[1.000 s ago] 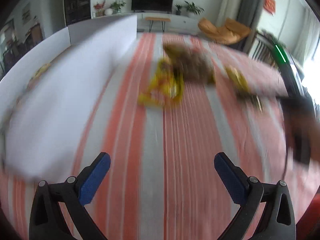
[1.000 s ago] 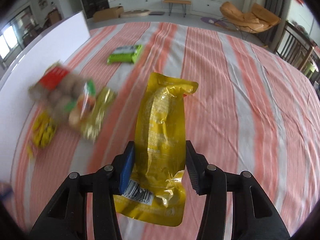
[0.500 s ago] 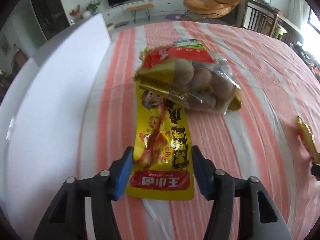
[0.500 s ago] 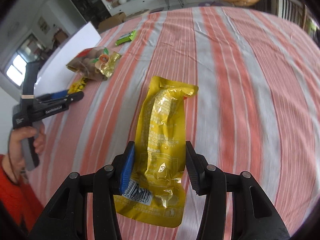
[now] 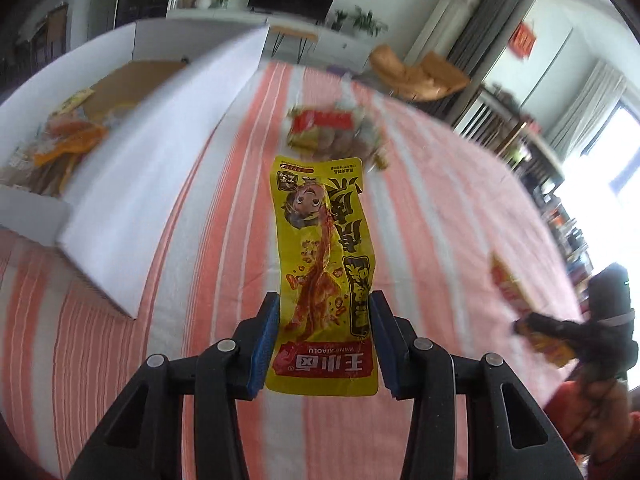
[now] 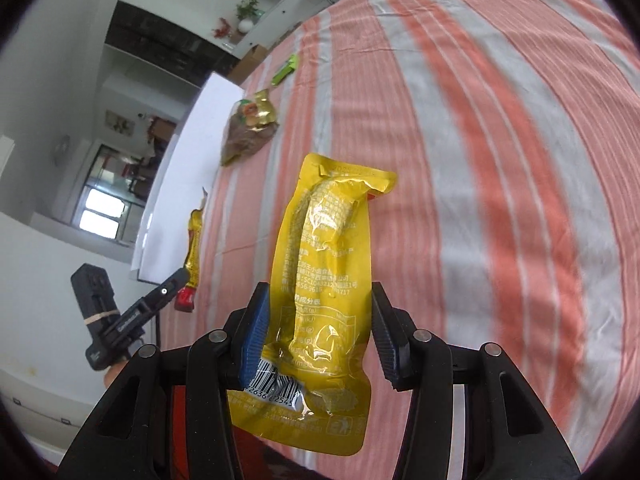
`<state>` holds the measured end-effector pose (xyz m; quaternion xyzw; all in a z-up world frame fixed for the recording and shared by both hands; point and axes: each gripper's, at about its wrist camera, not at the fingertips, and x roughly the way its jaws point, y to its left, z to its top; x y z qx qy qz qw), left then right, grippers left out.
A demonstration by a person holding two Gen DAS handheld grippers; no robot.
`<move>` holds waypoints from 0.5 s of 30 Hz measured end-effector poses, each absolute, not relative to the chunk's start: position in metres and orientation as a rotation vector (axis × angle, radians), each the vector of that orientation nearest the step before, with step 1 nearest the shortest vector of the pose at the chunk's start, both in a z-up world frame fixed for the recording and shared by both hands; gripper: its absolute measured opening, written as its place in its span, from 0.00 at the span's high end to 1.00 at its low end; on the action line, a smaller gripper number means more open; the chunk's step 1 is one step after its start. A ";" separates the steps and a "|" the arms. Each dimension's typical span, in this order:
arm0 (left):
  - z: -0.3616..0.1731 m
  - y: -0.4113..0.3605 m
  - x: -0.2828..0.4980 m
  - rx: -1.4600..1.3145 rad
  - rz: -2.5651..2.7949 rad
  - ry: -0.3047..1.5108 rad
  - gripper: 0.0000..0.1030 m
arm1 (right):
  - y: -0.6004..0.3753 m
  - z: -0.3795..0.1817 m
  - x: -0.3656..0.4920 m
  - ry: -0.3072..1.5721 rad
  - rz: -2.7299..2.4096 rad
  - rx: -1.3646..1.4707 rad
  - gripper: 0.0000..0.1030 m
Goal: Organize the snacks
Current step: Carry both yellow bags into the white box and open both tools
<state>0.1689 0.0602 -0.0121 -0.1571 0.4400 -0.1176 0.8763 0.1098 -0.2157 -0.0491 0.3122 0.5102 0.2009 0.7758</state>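
The left gripper point(image 5: 323, 340), jaws closing, pinches a yellow snack packet point(image 5: 323, 264) lengthwise; the white box point(image 5: 132, 184) lies upper left. The right gripper point(image 6: 316, 336) holds a yellow pouch point(image 6: 320, 300).

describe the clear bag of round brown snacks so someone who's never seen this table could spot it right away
On the orange-and-white striped tablecloth, look beside the white box wall, just beyond the yellow cartoon packet. The clear bag lies there; its red top label and visible round brown pieces set it apart.
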 end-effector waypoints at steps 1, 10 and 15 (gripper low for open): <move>-0.001 0.063 0.166 -0.342 -0.255 0.900 0.58 | -0.208 -0.044 0.110 1.096 0.449 0.677 0.52; 0.090 0.168 0.186 -0.332 -0.077 0.727 0.57 | -0.070 0.039 0.168 0.975 0.656 0.516 0.52; 0.096 0.249 0.218 -0.230 0.237 0.725 0.19 | 0.061 0.099 0.213 0.881 0.790 0.425 0.38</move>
